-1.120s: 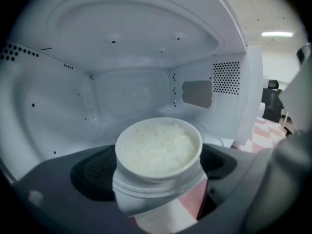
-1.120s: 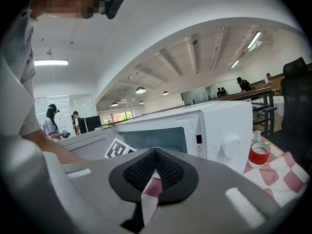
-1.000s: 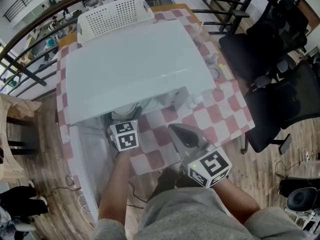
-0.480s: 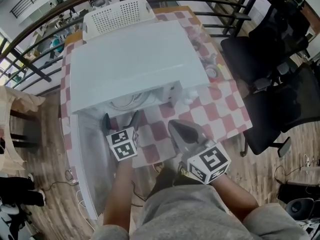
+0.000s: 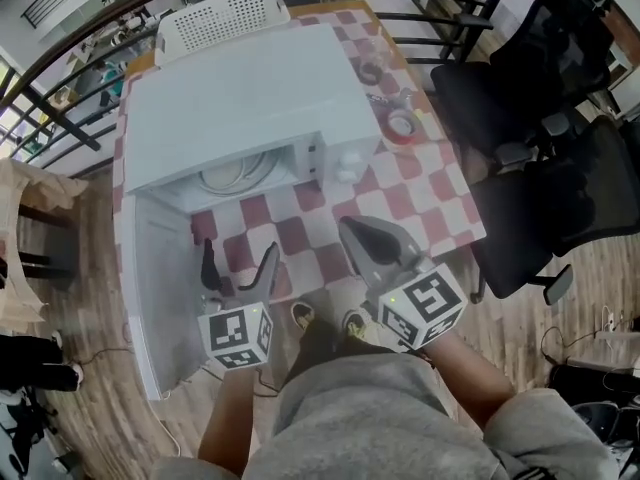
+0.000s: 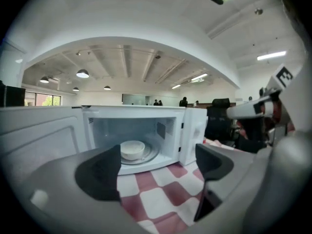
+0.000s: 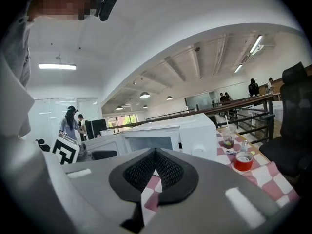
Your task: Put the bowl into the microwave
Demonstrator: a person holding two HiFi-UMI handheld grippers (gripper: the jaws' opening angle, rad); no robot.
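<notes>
A white microwave (image 5: pixel 240 103) stands on the checked table, its door (image 5: pixel 155 278) swung open to the left. The white bowl (image 6: pixel 132 149) sits on the turntable inside the cavity, its rim showing as a pale curve (image 5: pixel 235 175) in the head view. My left gripper (image 5: pixel 238 266) hangs over the table's near edge in front of the cavity, jaws wide, closing a little, with nothing between them. My right gripper (image 5: pixel 375 248) is shut and empty, over the table's near right part.
A red tape roll (image 5: pixel 402 126), a cup (image 5: pixel 372 71) and small items lie right of the microwave. A white perforated basket (image 5: pixel 220 13) stands behind it. Black office chairs (image 5: pixel 540 138) crowd the right side; a railing runs behind the table.
My left gripper has drawn back out of the microwave cavity toward the table's near edge, leaving the bowl inside. The right gripper has hardly moved.
</notes>
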